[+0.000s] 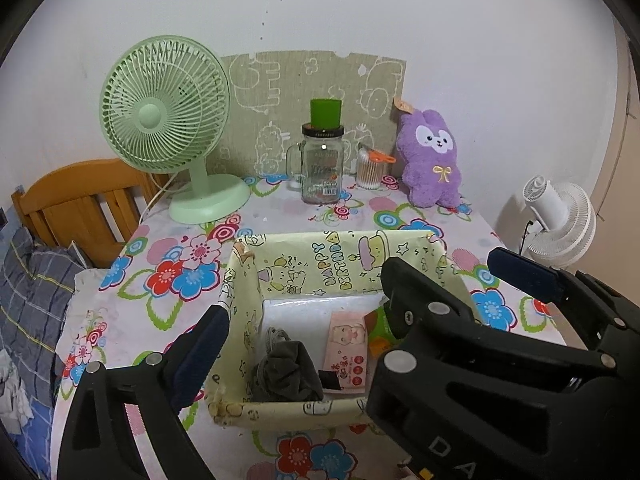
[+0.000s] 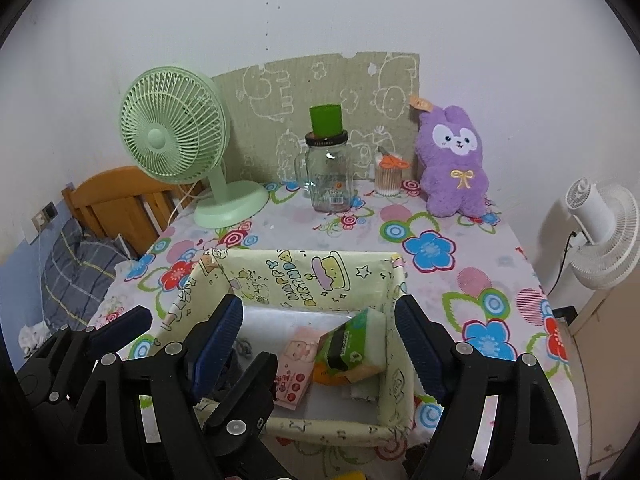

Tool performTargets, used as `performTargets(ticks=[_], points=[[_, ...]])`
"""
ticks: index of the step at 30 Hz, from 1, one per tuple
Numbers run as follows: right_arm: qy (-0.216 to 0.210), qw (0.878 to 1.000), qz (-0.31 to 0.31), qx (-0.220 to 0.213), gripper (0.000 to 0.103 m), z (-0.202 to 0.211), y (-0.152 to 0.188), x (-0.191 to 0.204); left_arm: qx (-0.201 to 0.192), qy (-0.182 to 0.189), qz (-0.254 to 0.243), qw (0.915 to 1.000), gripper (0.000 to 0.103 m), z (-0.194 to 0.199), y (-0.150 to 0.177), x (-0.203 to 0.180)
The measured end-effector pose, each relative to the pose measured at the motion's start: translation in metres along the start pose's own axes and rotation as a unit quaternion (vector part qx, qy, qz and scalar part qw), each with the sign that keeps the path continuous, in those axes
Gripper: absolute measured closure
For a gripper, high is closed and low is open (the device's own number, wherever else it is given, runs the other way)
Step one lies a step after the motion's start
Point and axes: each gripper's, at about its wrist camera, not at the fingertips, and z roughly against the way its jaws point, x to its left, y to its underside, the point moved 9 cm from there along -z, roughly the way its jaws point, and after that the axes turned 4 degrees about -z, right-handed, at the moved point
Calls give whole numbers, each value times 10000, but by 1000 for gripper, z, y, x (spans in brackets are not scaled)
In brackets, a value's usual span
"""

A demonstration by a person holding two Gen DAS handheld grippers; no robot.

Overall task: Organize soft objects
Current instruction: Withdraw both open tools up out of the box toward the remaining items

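While both tongs hover above the box (image 1: 256,276), neither holds anything. Left tongs (image 1: 356,300): jaws spread wide, the left finger outside the box's left wall, the right finger beyond its right wall, nothing pressed between them. Right tongs (image 2: 320,320): jaws apart over the box's interior, nothing touching the pads.

Box: paper-lined, open-topped, standing on the floral-covered table (image 2: 460,240) near its front edge. Contents: a dark grey cloth (image 1: 286,372) bunched in the near left corner; a pink tissue pack (image 1: 348,344) lying flat beside it at centre; a green tissue pack (image 2: 352,348) tilted against the right wall, resting on an orange item whose kind cannot be told.

Back of table, left to right: green fan (image 1: 168,120), glass jar (image 1: 322,168) with a green cup (image 1: 326,113) on its lid, a holder of cotton swabs (image 1: 370,170), and a purple plush (image 1: 434,156) sitting upright against the wall, well apart from the box.

Beyond the table: white fan (image 2: 600,232) at right, bed (image 1: 32,288) at left.
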Motion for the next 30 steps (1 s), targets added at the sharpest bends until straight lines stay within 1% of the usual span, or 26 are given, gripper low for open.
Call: performTargets(ticks=[11, 16, 26, 30], points=[[117, 9997, 44, -205, 20, 36, -1, -2, -240, -37, -133, 9996, 5, 34, -1, -8], [150, 9993, 46, -343, 17, 56, 0, -1, -381, -85, -173, 9991, 5, 52, -1, -12], [136, 9985, 95, -530, 15, 89, 6, 1, -552, -164, -198, 9981, 3, 81, 5, -19], [141, 9981, 111, -591, 15, 101, 10, 0, -596, -130, -208, 9979, 2, 90, 8, -23]])
